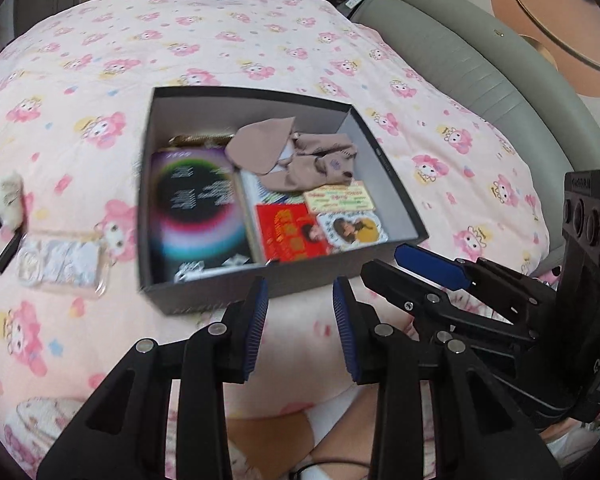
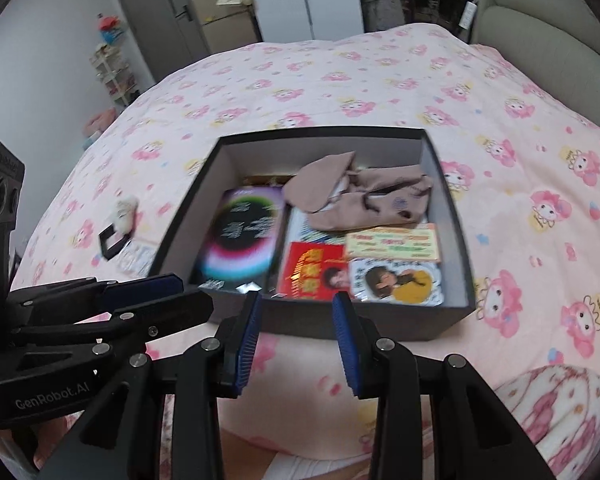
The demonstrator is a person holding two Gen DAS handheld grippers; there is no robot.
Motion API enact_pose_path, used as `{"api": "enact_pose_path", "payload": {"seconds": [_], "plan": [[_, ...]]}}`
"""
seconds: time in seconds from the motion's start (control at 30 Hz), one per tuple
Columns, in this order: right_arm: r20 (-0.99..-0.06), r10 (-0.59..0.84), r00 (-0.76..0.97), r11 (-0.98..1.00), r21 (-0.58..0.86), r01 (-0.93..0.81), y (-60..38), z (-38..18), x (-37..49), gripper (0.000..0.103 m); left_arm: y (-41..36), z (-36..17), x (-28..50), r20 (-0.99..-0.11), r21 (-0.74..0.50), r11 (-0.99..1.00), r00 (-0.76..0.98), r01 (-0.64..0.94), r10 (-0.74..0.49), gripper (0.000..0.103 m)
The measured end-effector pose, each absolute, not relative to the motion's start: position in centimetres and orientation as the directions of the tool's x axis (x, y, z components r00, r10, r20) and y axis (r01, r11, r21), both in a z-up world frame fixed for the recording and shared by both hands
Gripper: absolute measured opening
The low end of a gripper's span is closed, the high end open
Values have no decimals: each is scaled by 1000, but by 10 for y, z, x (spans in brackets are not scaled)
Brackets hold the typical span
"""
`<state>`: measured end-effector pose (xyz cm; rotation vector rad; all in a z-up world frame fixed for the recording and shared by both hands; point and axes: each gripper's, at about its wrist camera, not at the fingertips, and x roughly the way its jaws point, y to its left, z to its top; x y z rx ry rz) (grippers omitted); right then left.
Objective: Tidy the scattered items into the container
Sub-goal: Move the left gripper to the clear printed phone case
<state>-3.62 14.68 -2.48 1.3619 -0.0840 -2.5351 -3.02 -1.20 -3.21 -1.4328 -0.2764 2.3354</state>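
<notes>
A dark grey open box (image 1: 284,278) (image 2: 340,320) sits on the pink bedspread. Inside lie a beige cloth (image 1: 300,152) (image 2: 360,196), a black booklet with a rainbow ring (image 1: 196,208) (image 2: 240,240), a red card (image 1: 292,232) and two more picture cards. Left of the box, on the bed, lie a clear patterned case (image 1: 60,264) (image 2: 136,258) and a black square frame (image 1: 0,240) (image 2: 114,242) with a white fluffy charm (image 1: 10,196) (image 2: 126,208). My left gripper (image 1: 300,320) (image 2: 160,292) and right gripper (image 2: 298,320) (image 1: 404,272) hover side by side before the box's near wall. Both are open with nothing between the pads.
A grey padded headboard (image 1: 460,64) (image 2: 540,40) borders the bed on the right. A pink round table (image 1: 560,20) stands beyond it. A patterned fleece bundle (image 2: 560,412) lies near right, and a person's leg (image 1: 268,432) shows below the grippers. Shelves and a door (image 2: 160,20) stand far left.
</notes>
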Motion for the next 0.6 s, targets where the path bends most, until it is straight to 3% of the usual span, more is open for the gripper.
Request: {"api": "enact_pose_path", "payload": {"seconds": [0.6], "plan": [[-842,-335,-423,-902,158,401,23,-46,-24,32,-134,-61,7,-831,-399,-917,-430,16,354,32]]}}
